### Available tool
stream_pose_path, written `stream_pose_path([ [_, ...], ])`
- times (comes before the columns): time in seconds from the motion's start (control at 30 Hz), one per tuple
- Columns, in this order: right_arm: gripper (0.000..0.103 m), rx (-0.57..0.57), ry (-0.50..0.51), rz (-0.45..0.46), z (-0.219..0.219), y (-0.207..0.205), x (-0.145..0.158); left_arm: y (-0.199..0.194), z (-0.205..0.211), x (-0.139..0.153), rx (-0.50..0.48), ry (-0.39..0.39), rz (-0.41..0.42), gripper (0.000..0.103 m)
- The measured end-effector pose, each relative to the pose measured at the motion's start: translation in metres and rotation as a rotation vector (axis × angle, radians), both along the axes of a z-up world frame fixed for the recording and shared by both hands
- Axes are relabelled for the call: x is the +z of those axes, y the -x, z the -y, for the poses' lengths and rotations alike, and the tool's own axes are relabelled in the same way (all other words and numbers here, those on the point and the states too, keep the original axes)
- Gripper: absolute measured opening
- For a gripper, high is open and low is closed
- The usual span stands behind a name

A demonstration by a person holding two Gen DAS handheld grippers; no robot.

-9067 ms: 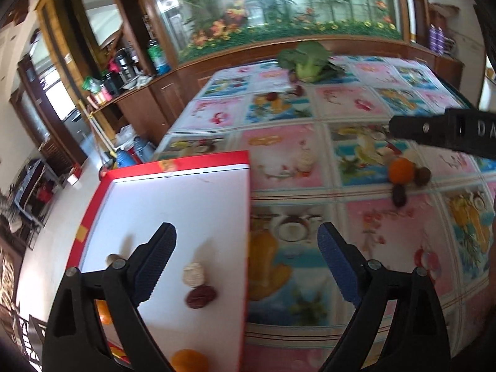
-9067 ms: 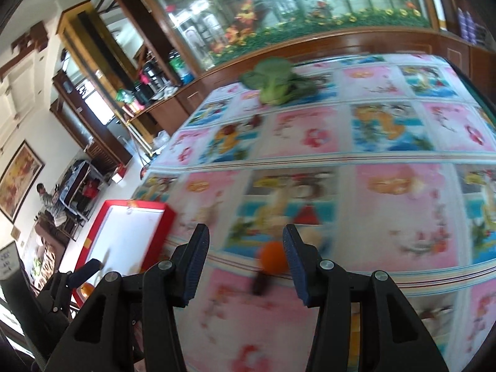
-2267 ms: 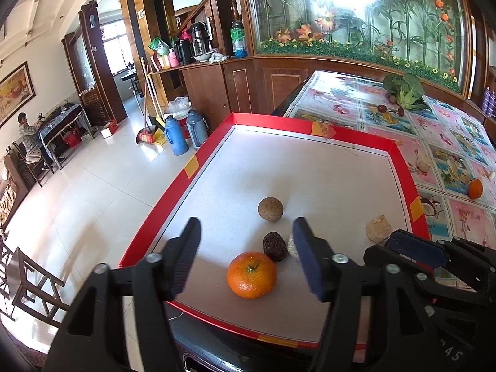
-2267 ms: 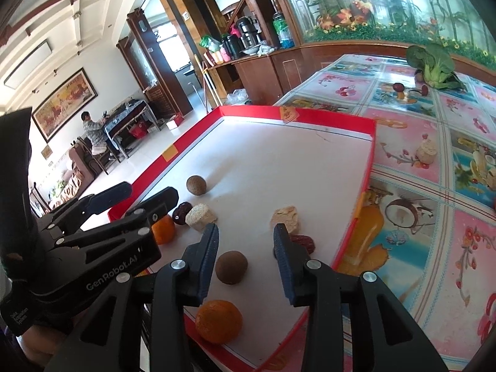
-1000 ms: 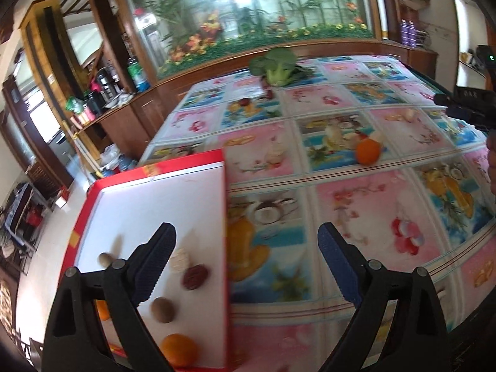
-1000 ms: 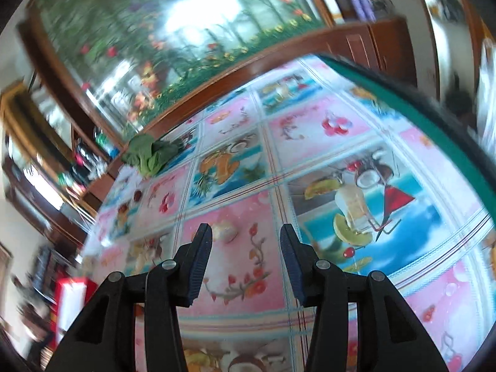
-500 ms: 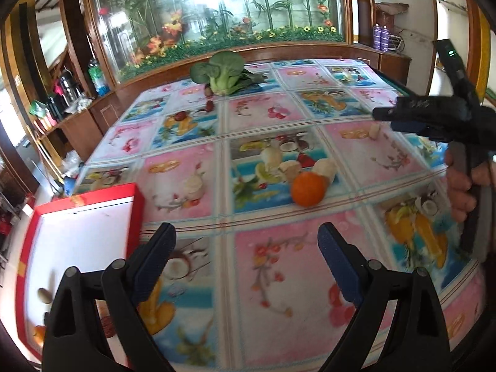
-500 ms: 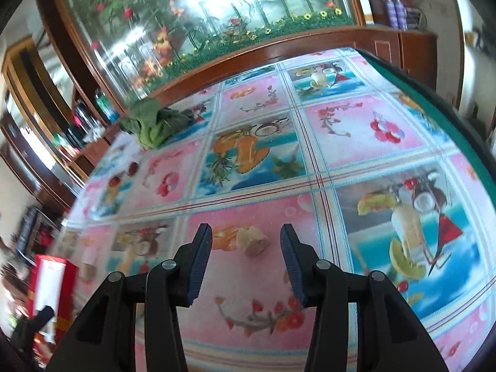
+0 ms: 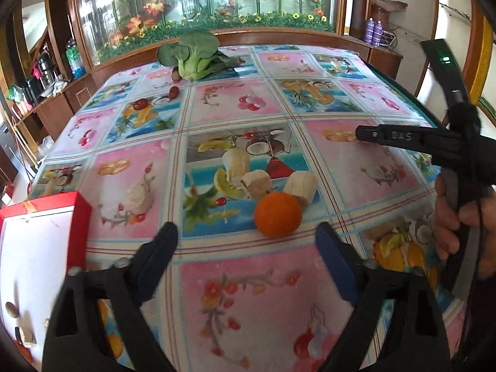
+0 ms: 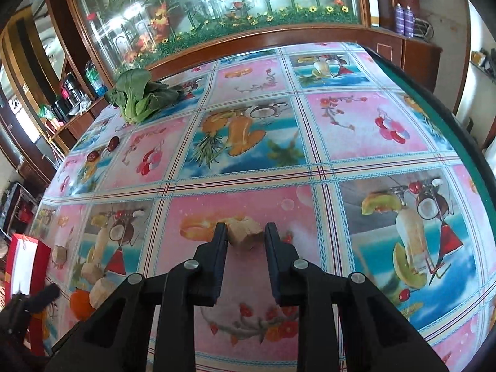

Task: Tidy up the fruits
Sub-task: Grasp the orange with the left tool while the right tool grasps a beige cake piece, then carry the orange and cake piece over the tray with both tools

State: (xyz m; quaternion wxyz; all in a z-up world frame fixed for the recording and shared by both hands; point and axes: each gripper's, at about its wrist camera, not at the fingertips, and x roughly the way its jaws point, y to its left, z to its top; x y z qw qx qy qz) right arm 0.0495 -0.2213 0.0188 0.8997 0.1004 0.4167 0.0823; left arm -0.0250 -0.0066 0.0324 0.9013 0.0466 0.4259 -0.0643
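Right wrist view: right gripper (image 10: 245, 235) closing, its fingers pinching a tan chunk (image 10: 243, 232) on the fruit-print tablecloth (image 10: 356, 124), near centre. Left wrist view: left gripper (image 9: 246, 243) closing, nothing between its fingers, orange (image 9: 278, 214) just beyond on the cloth touching a pale chunk (image 9: 300, 186); red-rimmed tray (image 9: 74, 217) near left.
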Motion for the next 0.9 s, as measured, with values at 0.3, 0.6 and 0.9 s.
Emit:
stream_pose_path([
  [0.3,0.023,-0.01,-0.006,-0.015,-0.001,0.0,0.001,-0.017,0.012,-0.008,-0.019,0.009,-0.029,0.064],
  [0.6,0.023,-0.024,-0.03,-0.02,0.003,0.002,0.003,-0.019,0.015,-0.011,-0.032,0.049,-0.047,0.036],
  [0.9,0.023,-0.054,-0.02,0.087,0.008,0.015,0.023,0.018,-0.017,0.015,0.063,0.072,0.005,0.036],
])
